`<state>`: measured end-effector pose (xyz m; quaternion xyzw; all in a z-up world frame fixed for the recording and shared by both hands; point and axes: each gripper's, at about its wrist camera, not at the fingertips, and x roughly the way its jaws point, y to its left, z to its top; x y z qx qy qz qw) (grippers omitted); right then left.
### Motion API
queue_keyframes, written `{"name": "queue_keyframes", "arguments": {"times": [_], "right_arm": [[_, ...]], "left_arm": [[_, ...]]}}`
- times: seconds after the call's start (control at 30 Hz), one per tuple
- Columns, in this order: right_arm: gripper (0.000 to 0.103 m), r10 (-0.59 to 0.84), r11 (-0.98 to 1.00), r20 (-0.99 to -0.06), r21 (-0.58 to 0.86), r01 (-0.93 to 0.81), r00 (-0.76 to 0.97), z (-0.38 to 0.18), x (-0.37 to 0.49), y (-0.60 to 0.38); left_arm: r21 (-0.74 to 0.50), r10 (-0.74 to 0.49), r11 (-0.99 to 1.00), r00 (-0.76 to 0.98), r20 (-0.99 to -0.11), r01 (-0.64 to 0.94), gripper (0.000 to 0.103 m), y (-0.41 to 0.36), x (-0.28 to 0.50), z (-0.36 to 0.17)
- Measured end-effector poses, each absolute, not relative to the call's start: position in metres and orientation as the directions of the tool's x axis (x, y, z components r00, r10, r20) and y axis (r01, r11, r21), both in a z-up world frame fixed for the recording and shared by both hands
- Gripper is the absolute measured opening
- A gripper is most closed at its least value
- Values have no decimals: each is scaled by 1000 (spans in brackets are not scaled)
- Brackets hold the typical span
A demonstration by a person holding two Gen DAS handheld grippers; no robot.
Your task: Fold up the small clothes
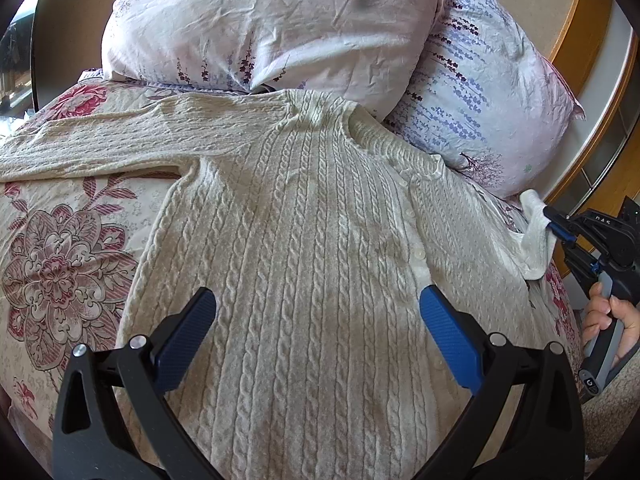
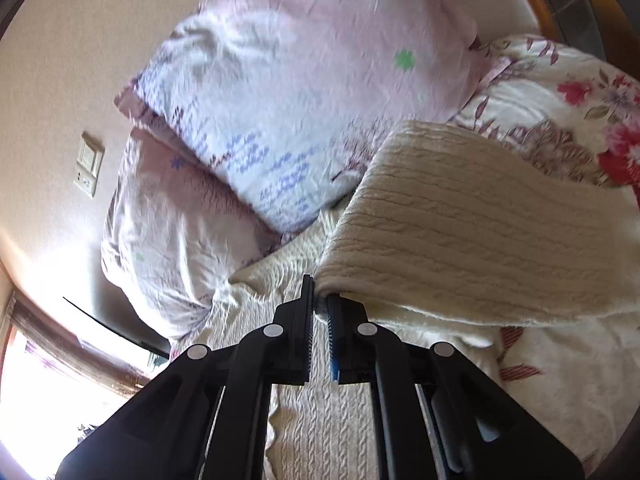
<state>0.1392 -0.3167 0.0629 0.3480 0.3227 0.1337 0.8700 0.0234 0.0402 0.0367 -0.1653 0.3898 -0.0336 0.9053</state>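
Observation:
A cream cable-knit cardigan (image 1: 304, 216) lies front up on the flowered bedspread (image 1: 60, 264), one sleeve stretched out to the left. My left gripper (image 1: 318, 316) hovers open over its lower body, blue pads wide apart with nothing between them. At the right edge my right gripper (image 1: 550, 220) is shut on the cuff of the other sleeve (image 1: 534, 236), lifted off the bed. In the right wrist view the right gripper (image 2: 320, 300) pinches that sleeve (image 2: 460, 240), which hangs raised across the cardigan's body (image 2: 320, 420).
Two pale flowered pillows (image 1: 272, 24) (image 1: 480, 92) lean at the head of the bed, touching the cardigan's collar. A wooden bed frame (image 1: 576, 48) runs at the right. A hand (image 1: 604, 316) holds the right gripper's handle. A wall switch (image 2: 89, 164) is on the wall.

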Motion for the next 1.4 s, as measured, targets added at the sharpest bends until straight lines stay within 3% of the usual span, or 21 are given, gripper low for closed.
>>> {"name": "queue_keyframes", "arguments": {"times": [0.47, 0.53, 0.57, 0.6, 0.63, 0.77, 0.93, 1.03, 1.17, 1.23, 1.3, 1.4], "right_arm": [[10, 497, 810, -699, 586, 14, 514, 9, 151, -250], [31, 506, 806, -709, 592, 23, 491, 12, 147, -253], [51, 509, 800, -701, 600, 27, 499, 17, 143, -258], [60, 511, 788, -680, 615, 29, 526, 24, 137, -265], [60, 506, 776, -654, 630, 34, 563, 31, 130, -276], [60, 461, 667, -583, 725, 172, 669, 41, 110, -336], [52, 385, 394, -546, 826, 402, 744, 12, 91, -407], [48, 359, 282, -535, 844, 457, 765, -6, 86, -423], [40, 315, 282, -544, 836, 471, 778, -10, 93, -430], [34, 294, 288, -549, 831, 476, 782, -10, 99, -432], [11, 267, 315, -573, 812, 492, 775, -10, 108, -432], [8, 233, 366, -588, 791, 490, 775, -2, 118, -431]], "left_arm": [[-337, -185, 937, 688, -701, -93, 101, 47, 21, 33], [-340, -192, 937, 690, -698, -83, 101, 46, 23, 34], [-342, -197, 937, 691, -695, -76, 101, 45, 24, 34], [-342, -202, 937, 692, -693, -69, 101, 43, 24, 35], [-345, -209, 937, 692, -691, -61, 101, 42, 25, 35], [-358, -230, 933, 685, -691, -48, 101, 39, 28, 32], [-363, -245, 931, 673, -698, -39, 101, 35, 31, 29], [-364, -247, 931, 673, -697, -36, 101, 35, 30, 29], [-366, -240, 929, 674, -699, -49, 101, 39, 29, 29], [-367, -233, 928, 675, -700, -60, 101, 43, 28, 28], [-370, -228, 926, 676, -701, -71, 101, 48, 26, 28], [-373, -220, 924, 683, -697, -83, 101, 57, 23, 29]]}}
